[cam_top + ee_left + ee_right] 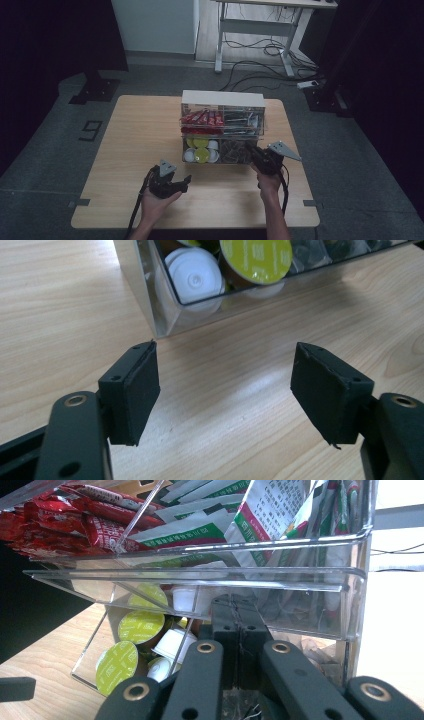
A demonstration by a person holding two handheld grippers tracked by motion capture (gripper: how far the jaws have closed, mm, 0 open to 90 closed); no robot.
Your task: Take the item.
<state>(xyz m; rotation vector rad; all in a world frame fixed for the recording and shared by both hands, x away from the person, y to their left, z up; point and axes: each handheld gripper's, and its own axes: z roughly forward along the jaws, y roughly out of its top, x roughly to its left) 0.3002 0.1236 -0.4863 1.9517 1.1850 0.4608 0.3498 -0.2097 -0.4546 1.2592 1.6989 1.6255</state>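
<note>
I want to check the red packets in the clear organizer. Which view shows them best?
The right gripper view: the red packets lie close in the upper left compartment, wrappers distinct. In the high view they are a small red patch. The left gripper view looks at the lower capsules.

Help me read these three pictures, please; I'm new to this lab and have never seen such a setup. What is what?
No robot here: a person holds a two-jaw hand gripper in each hand at a light wooden table. The high view looks down from above the person. The other two come from cameras riding on each gripper.

On the table stands a clear acrylic two-tier organizer. Its upper tier holds red sachets and green-and-white packets; its lower tier holds round capsules with yellow-green lids and white ones.

The left gripper is open over bare wood, holding nothing. The right gripper is shut, its jaws reaching into the lower right compartment; whether they pinch anything, I cannot tell.
</note>
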